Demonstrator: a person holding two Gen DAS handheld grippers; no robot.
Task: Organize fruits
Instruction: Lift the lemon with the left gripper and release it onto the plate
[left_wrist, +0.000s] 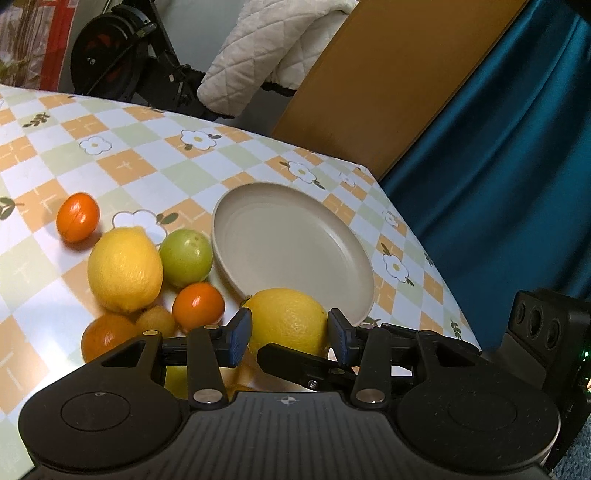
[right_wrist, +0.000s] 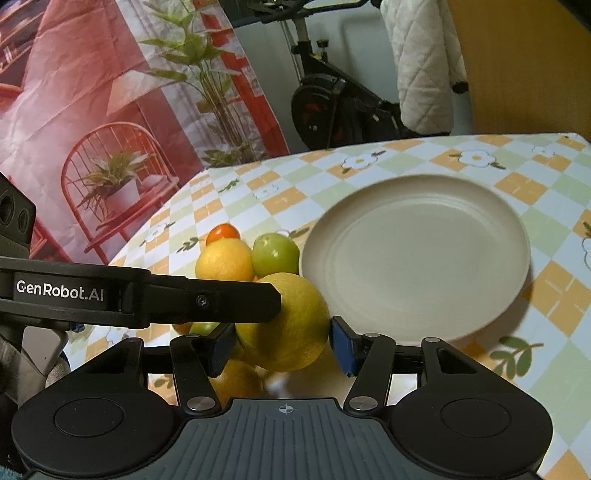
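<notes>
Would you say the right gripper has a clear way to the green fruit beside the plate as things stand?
Probably not: the lemon sits between the right gripper fingers, directly before the green fruit, and the left gripper crosses that path too.

Both cameras sit just behind their own jaws, tilted down at the tabletop (left_wrist: 122, 162) from close range. The left wrist view faces the beige plate (left_wrist: 295, 236) from its near-left side; the right wrist view looks from nearer the plate's front. Both share the plate and the fruit pile (right_wrist: 258, 266) beside it.
</notes>
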